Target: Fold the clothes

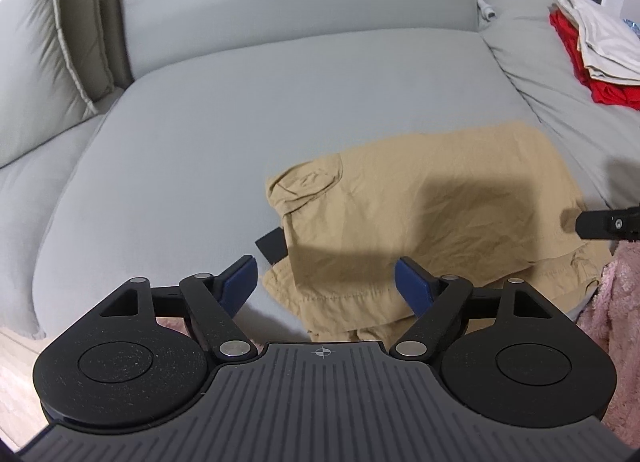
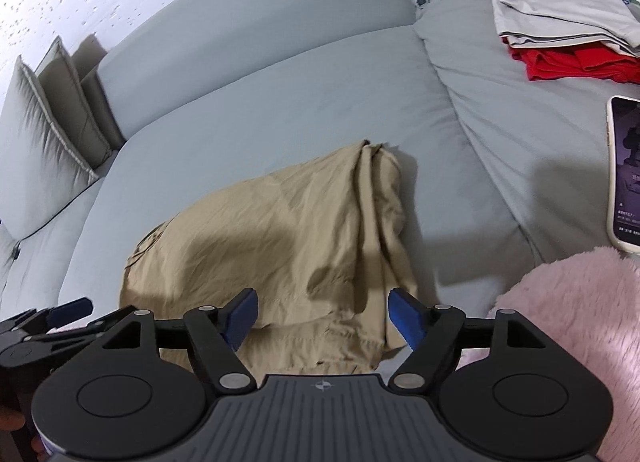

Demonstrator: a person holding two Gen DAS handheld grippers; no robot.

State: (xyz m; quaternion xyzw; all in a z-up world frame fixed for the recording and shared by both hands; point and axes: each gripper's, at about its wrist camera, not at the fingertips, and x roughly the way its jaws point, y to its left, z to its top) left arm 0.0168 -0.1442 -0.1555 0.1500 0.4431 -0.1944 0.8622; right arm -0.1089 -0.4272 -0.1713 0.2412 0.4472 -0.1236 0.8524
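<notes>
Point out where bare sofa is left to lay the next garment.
Free: the seat cushion between the pillows and the khaki shorts, and the strip behind the shorts up to the backrest. Crowded: right side, with the folded stack, phone and pink blanket. Both grippers, left and right, hang open.

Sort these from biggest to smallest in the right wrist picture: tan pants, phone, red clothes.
1. tan pants, clearly biggest.
2 and 3. phone and red clothes look about equal; both are cut off or partly covered, so I won't rank them.
</notes>
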